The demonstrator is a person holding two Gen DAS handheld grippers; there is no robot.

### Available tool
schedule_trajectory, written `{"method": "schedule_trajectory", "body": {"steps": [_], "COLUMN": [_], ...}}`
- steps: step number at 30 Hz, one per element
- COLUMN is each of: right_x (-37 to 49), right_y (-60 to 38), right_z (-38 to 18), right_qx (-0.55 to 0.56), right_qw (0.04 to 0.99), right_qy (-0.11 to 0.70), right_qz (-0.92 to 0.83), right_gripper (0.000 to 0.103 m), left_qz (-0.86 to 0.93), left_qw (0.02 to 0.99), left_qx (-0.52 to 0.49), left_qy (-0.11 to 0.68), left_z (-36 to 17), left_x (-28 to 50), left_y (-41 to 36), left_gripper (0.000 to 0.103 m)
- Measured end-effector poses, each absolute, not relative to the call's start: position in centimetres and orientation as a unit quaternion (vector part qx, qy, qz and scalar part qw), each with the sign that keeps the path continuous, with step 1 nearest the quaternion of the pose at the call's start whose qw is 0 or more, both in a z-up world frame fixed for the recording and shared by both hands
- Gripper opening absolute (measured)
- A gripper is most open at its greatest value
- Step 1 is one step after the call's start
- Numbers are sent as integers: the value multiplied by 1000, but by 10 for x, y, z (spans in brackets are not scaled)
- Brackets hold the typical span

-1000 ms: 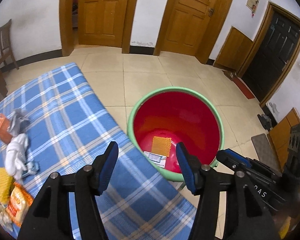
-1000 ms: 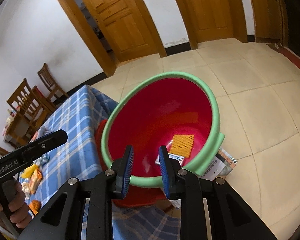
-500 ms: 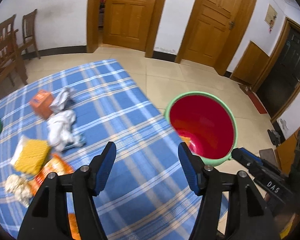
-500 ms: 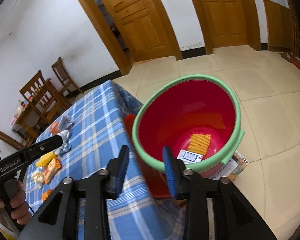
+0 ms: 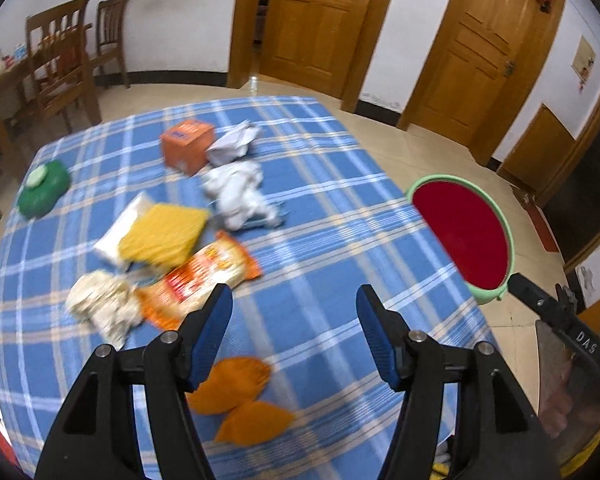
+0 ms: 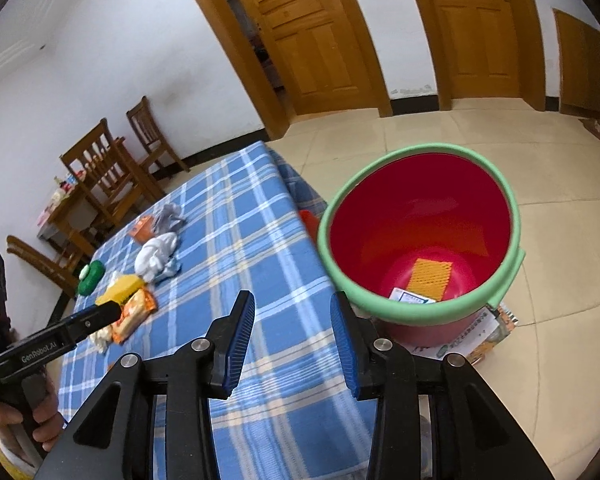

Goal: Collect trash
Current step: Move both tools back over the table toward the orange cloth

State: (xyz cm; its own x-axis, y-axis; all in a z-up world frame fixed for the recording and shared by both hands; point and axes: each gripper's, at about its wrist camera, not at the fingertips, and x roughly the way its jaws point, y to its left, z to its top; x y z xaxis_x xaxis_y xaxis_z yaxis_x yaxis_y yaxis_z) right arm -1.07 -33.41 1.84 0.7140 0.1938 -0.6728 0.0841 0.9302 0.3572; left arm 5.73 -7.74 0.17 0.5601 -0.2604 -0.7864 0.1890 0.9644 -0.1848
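A table under a blue checked cloth (image 5: 324,216) stands in a tiled room, and beside its right edge, down on the floor, sits a red bucket with a green rim (image 6: 416,312). The bucket already holds two pieces of rubbish at its bottom: an orange mesh pad (image 6: 432,274) and a small white card (image 6: 410,297).

The left gripper (image 5: 294,332) hangs over the near part of the table with its blue-padded jaws set wide and nothing between them. The right gripper (image 6: 292,330) points between the table's right edge and the bucket; its jaws stand at a middling gap and are empty.

The rest of the trash lies toward the table's left side. Nearest the left gripper are two orange peel-like scraps (image 5: 240,396) at the near edge. Just beyond lie an orange snack wrapper (image 5: 204,276), touching a cream crumpled wad (image 5: 104,304) and a yellow packet (image 5: 160,232). Farther back are a white crumpled tissue (image 5: 240,192), an orange carton (image 5: 186,148) with a grey crumpled wrapper (image 5: 234,144) against it, and a green round piece (image 5: 44,188) near the far left edge.

The step in hand looks like choosing the next piece. I would take the orange scraps or the wrapper first, lowering the wide jaws flat to the cloth and pinching only the trash, not the fabric. The wrapper is thin and may slide, so closing across its short side seems safest.
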Motion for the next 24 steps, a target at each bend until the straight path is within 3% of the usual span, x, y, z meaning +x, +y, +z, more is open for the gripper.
{"method": "schedule_trajectory", "body": {"steps": [24], "right_x": [-17], "right_y": [-289], "right_z": [16], "right_qx": [155], "right_qw": [903], "right_qy": [395], "right_qz": [64], "right_gripper": [40], "left_qz": [-103], "left_qw": [863], "left_qx": [-46], "left_qy": [493], "left_z": [-46], "left_x": [29], "left_y": [-40], "left_gripper": [64]}}
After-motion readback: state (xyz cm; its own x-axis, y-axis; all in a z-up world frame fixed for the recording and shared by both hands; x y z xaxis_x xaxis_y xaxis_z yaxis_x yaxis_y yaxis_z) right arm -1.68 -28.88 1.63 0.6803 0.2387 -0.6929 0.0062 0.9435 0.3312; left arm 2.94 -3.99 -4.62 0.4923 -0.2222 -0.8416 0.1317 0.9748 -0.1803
